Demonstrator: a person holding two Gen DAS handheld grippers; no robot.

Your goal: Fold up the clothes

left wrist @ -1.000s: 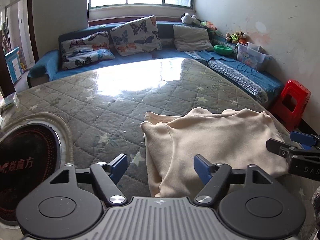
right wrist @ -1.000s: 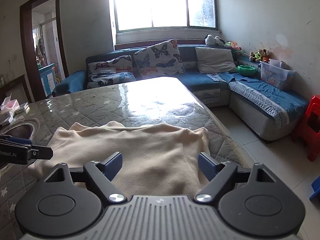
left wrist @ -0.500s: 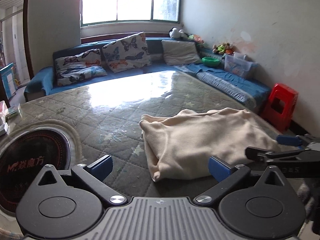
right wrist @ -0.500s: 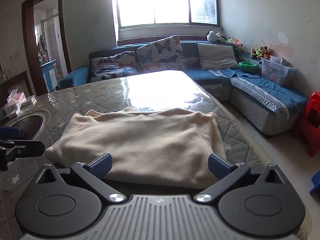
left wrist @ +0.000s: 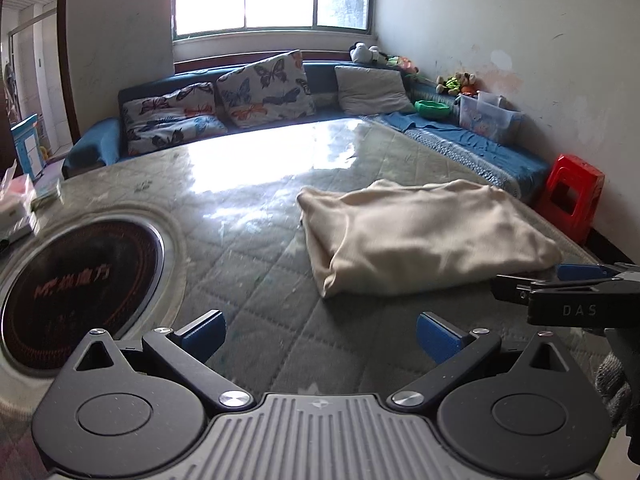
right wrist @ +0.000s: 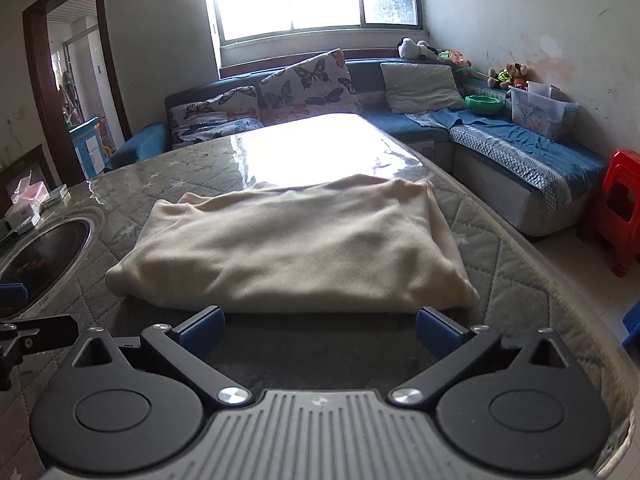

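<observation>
A cream garment (left wrist: 424,236) lies folded into a rectangle on the quilted table (left wrist: 256,272). In the right wrist view the garment (right wrist: 296,244) lies straight ahead, just beyond the fingers. My left gripper (left wrist: 320,332) is open and empty, over bare table to the near left of the garment. My right gripper (right wrist: 318,330) is open and empty, close to the garment's near edge. The right gripper also shows from the side in the left wrist view (left wrist: 532,280), apart from the cloth. The left gripper's tip shows at the left of the right wrist view (right wrist: 24,312).
A round black cooktop (left wrist: 76,284) is set into the table at the left. Small boxes (left wrist: 16,208) sit at the far left edge. A blue sofa with cushions (left wrist: 260,92) runs behind and along the right. A red stool (left wrist: 572,196) stands by the wall.
Both grippers have drawn back from the garment and opened wider. The garment now lies flat and free on the table.
</observation>
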